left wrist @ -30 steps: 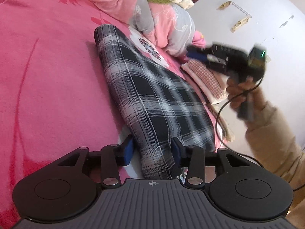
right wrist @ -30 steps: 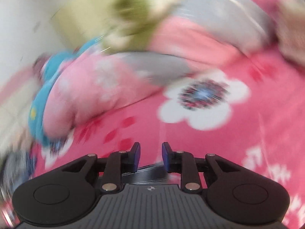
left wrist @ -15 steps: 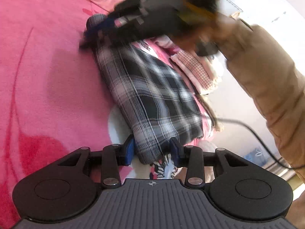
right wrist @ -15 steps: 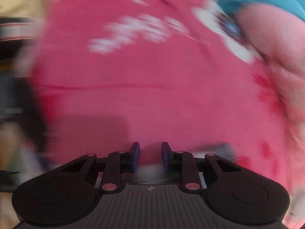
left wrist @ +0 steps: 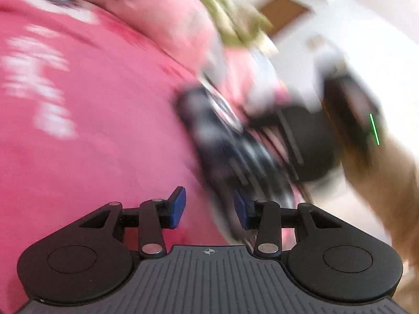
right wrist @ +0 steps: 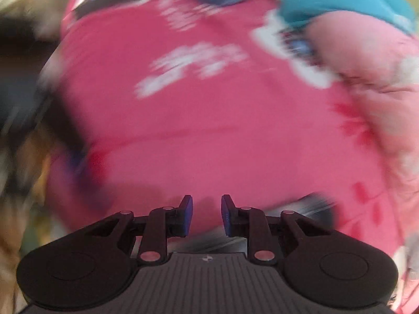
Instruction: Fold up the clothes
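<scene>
Both views are heavily blurred by motion. The black-and-white plaid garment (left wrist: 222, 146) lies folded on the pink blanket (left wrist: 91, 130), running from mid-frame down to my left gripper's right finger. My left gripper (left wrist: 209, 209) is open, with pink blanket showing in the gap. The right gripper's black body (left wrist: 314, 141) hovers over the garment's far right side, held by a hand in a beige sleeve (left wrist: 387, 183). In the right wrist view my right gripper (right wrist: 207, 214) is open with a narrow gap, low over the blanket (right wrist: 209, 130). A strip of plaid (right wrist: 309, 204) shows beside it.
Pink and grey pillows (left wrist: 162, 5) and a green cloth (left wrist: 230, 18) are piled at the far side of the bed. A white wall (left wrist: 366, 26) rises on the right. A blue item (right wrist: 340, 2) lies at the blanket's far end.
Both grippers have swung fast. The left camera now tilts up toward the pillows, and the garment's end has slid from between its fingers toward the right finger. The right gripper has dropped lower over the garment.
</scene>
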### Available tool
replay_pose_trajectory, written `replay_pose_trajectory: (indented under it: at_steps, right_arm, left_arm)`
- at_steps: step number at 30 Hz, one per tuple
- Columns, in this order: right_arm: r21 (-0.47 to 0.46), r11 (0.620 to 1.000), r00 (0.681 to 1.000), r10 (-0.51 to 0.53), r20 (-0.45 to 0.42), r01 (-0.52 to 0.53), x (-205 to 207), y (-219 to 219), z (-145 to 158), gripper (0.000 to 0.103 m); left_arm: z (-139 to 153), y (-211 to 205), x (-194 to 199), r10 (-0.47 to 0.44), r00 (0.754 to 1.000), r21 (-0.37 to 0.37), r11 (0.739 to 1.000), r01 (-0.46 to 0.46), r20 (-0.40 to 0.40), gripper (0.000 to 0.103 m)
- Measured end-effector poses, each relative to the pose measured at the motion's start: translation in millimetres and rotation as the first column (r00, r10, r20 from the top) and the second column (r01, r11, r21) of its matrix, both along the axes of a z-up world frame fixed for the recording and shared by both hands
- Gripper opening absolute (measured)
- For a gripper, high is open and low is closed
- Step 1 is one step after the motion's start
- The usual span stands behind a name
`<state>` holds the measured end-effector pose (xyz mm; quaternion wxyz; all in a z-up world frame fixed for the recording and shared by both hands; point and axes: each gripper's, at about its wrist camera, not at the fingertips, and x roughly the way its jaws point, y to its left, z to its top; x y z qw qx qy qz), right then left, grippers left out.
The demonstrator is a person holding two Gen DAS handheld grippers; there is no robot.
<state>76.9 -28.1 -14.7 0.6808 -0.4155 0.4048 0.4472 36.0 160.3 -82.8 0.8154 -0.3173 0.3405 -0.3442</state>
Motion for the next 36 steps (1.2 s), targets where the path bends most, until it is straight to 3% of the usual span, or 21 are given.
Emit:
replay_pose_trajectory:
  at_steps: [2,5,8,11,13,15,18,20,21,25,26,28,30,36]
  right_arm:
    - [0.000,0.999,0.999,0.050,-0.015,-0.050,-34,-9,-7,0.025]
    - [0.052,0.994,0.995,0.094,-0.039,-0.092,-86,-24,-12,0.026]
    - [0.171,0.985,0.985,0.064,-0.160,-0.036,-117,-44,-11,0.025]
    - [0.296,0.950,0.988,-0.063,-0.141,0.103,-134,-79,-1,0.025]
    - [0.427,0.865,0.964,-0.243,-0.105,0.264,-131,-117,13,0.025]
    - [0.559,0.724,0.899,-0.428,-0.094,0.403,-127,-156,27,0.025]
    - [0.713,0.456,0.738,-0.664,-0.126,0.532,-114,-211,38,0.026]
    - [0.741,0.351,0.634,-0.763,-0.128,0.573,-105,-235,35,0.026]
    - [0.739,0.326,0.596,-0.794,-0.124,0.589,-101,-242,31,0.026]
    - [0.656,0.278,0.492,-0.855,-0.164,0.701,-84,-263,-8,0.020]
    - [0.645,0.267,0.480,-0.859,-0.178,0.716,-83,-267,-18,0.020]
    - [0.656,0.243,0.478,-0.855,-0.204,0.715,-83,-272,-19,0.018]
    - [0.658,0.219,0.463,-0.858,-0.221,0.720,-83,-274,-10,0.018]
    - [0.721,0.231,0.498,-0.848,-0.180,0.654,-66,-270,1,0.018]
  left_arm:
    - [-5,15,-1,0.073,0.997,-0.014,0.997,-0.074,-0.021,0.040]
    - [-5,17,-3,0.094,0.996,0.019,0.995,-0.094,-0.003,0.040]
    - [0,2,-3,0.086,0.995,0.080,0.993,-0.089,0.045,0.041]
    - [11,-19,0,0.051,0.994,0.142,0.988,-0.064,0.094,0.041]
    - [22,-40,3,0.014,0.991,0.200,0.979,-0.041,0.134,0.041]
    - [38,-67,3,-0.015,0.984,0.259,0.965,-0.032,0.176,0.041]
    - [60,-110,5,-0.052,0.975,0.334,0.942,-0.024,0.215,0.042]
    - [58,-133,9,-0.066,0.975,0.401,0.916,-0.025,0.212,0.042]
    - [56,-144,11,-0.071,0.976,0.435,0.900,-0.027,0.208,0.043]
    - [47,-187,21,-0.094,0.977,0.564,0.825,-0.031,0.191,0.043]
    - [45,-198,24,-0.099,0.978,0.595,0.803,-0.032,0.186,0.043]
    - [41,-220,28,-0.108,0.979,0.653,0.757,-0.033,0.175,0.044]
    - [43,-224,30,-0.098,0.983,0.669,0.742,-0.032,0.156,0.046]
    - [48,-241,32,-0.074,0.988,0.720,0.692,-0.049,0.139,0.052]
